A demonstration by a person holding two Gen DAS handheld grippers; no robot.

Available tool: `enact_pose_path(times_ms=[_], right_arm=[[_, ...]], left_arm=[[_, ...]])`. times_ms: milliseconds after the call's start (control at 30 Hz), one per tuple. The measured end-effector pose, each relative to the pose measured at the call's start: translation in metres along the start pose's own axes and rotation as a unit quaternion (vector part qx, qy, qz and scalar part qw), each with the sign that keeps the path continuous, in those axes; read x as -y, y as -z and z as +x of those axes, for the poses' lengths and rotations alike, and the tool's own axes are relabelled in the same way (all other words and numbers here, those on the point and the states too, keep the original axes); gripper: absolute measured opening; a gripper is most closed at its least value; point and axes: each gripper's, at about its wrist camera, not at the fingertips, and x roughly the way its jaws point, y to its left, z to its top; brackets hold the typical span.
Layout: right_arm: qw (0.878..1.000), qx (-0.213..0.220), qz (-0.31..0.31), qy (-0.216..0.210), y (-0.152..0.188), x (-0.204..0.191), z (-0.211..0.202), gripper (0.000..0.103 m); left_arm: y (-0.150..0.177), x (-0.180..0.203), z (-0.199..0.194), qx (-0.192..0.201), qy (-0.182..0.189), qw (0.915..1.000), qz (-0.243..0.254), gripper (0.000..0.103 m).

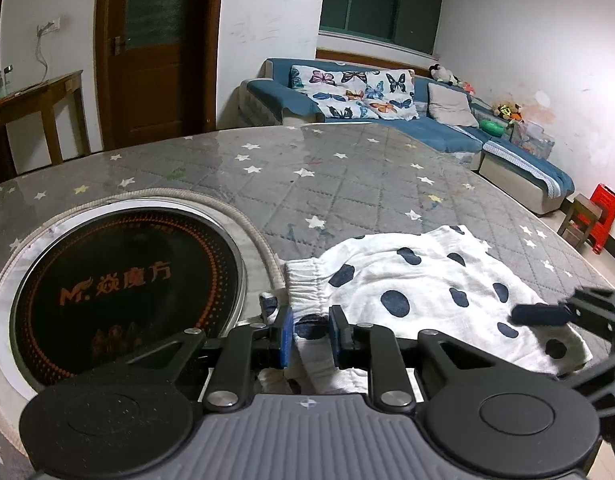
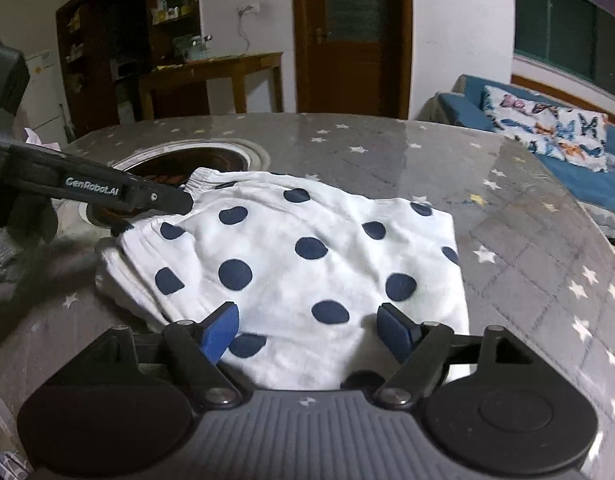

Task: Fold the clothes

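A white garment with navy dots (image 1: pixel 427 280) (image 2: pixel 307 240) lies folded on the grey star-patterned table cover (image 1: pixel 347 184). Its elastic waistband faces the round hob. My left gripper (image 1: pixel 310 330) is shut on the waistband's near corner, with cloth filling the narrow gap between the blue pads. In the right wrist view one of its fingers (image 2: pixel 163 198) reaches in from the left over that corner. My right gripper (image 2: pixel 309 326) stands open over the garment's near edge, its pads wide apart and not pressing on the cloth. One finger (image 1: pixel 539 314) of it shows at the right of the left wrist view.
A round black induction hob (image 1: pixel 123 288) is sunk into the table left of the garment. The table's edge curves down on the right. Beyond it stand a blue sofa (image 1: pixel 427 120), a red stool (image 1: pixel 605 216) and a wooden side table (image 2: pixel 211 68).
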Motion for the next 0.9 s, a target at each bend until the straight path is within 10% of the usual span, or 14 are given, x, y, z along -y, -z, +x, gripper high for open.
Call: enact_pose_path(times_ms=[567,900], right_arm=[[0.999,0.031,0.033,0.007,0.036,0.004,-0.035,0.101],[0.999,0.023,0.034,-0.008,0.039,0.002,-0.032,0.103]], left_arm=[[0.004,-0.002,-0.001,0.001,-0.005,0.9999,-0.012,0.025],[0.004,-0.005,-0.011,0.006,-0.003,0.9995,-0.029,0.049]])
